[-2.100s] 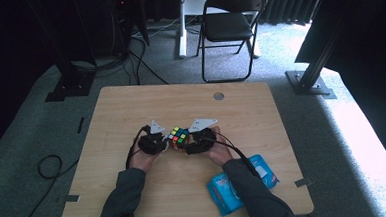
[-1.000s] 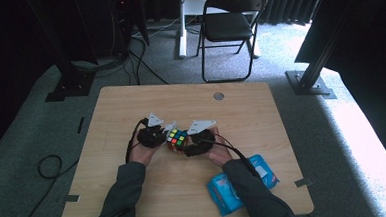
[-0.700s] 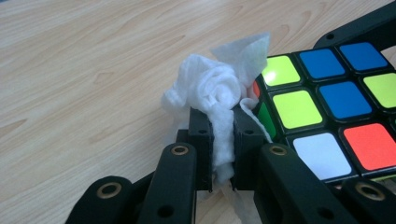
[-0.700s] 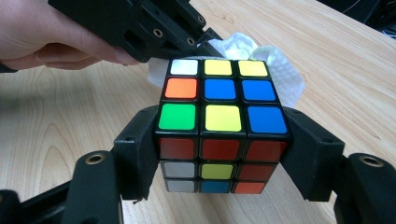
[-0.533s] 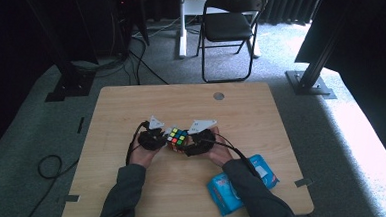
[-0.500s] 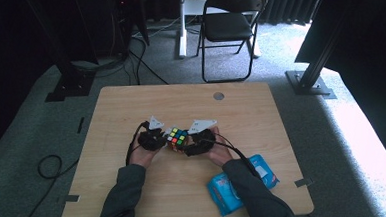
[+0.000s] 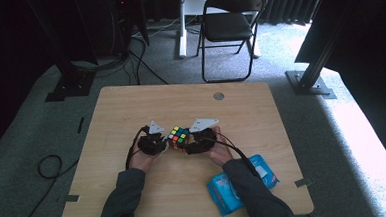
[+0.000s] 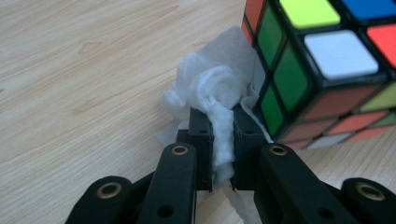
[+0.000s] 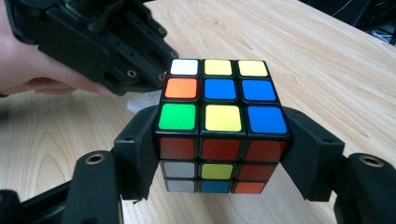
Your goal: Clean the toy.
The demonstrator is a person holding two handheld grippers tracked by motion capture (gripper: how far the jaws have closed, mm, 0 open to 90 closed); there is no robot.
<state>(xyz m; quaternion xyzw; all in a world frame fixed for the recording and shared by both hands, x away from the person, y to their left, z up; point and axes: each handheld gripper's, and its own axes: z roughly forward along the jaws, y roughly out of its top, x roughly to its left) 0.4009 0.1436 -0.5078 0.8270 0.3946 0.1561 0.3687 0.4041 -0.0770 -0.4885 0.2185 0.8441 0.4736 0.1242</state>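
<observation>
Near the middle of the desk point(image 7: 131, 106), a little toward the person's edge, the two hands meet around a puzzle cube point(image 7: 179, 135). The right gripper point(image 9: 219, 135) has its jaws spread to the cube's width and pressed on two opposite sides, so the cube sits clamped just above the wood with its mixed-colour top face up. The left gripper point(image 8: 218, 135) has its jaws nearly together, pinching a bunched white wipe point(image 8: 212, 88), and the wad lies against the cube's green-and-orange side.

Across the last two seconds very little has shifted. In the high view, the left hand point(image 7: 142, 159) has crept slightly along the cube's side, while the right hand point(image 7: 218, 152) and the cube sit where they did. Both grips look unchanged.

That steadiness suggests the wiping of this face is under way in small strokes rather than finished; the wipe is on one side only, and the other faces probably remain to be cleaned, which would call for the cube to be turned in the right jaws. Close to the near right corner lies a blue pack of wipes point(image 7: 242, 183), apart from both hands.
</observation>
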